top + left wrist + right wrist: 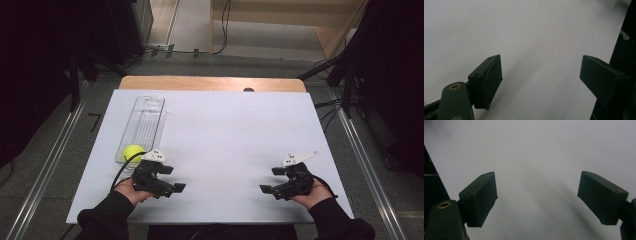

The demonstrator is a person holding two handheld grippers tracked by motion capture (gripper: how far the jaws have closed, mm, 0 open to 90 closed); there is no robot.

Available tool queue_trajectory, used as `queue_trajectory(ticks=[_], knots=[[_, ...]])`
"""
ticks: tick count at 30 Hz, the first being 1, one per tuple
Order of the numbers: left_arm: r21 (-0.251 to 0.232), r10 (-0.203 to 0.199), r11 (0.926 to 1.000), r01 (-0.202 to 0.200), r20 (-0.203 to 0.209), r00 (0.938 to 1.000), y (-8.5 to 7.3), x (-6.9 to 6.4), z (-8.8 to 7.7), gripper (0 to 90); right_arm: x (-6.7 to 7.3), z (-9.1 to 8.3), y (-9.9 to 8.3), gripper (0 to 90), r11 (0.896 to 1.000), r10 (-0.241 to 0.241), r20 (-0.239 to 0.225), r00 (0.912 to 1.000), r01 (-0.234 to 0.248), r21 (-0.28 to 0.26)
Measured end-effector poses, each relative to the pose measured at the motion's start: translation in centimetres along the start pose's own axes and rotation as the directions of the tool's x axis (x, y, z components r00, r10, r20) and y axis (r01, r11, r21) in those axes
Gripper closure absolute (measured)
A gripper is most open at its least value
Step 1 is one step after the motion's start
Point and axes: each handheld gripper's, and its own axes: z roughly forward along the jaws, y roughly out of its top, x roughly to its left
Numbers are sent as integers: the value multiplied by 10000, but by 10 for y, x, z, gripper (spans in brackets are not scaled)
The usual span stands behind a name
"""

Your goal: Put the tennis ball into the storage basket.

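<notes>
Lying at the left of the high view, a clear plastic tray [145, 120], long and ribbed, stretches up the matte white sheet that covers the worktop [225, 135]. At the tray's near end sits a round, fuzzy yellow-green ball [133, 152]. Just right of and below the ball, in the lower left of the frame, the left gripper [175, 179] rests in a dark-sleeved hand, its black cable curling past the ball; it is near the ball without touching it. In the left gripper view its blocky black jaws stand well apart with nothing between them, bare white sheet beyond. A strip of light wood shows along the worktop's far edge. In the lower right of the high view, the right gripper [272, 180] also stands wide and empty, a grey three-cornered plate on top.
</notes>
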Motion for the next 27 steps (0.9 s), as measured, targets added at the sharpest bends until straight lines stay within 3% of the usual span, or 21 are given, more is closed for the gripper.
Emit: queue_trajectory(ticks=[11,27], knots=[[269,-27,9996,27,-18,10000,-9,3,-4,184,-1,0,0,139,10000,3,15,10000,-3,-38],[352,-36,9994,34,60,10000,-9,3,-2,184,-1,1,0,140,10000,5,7,10000,-5,-10]])
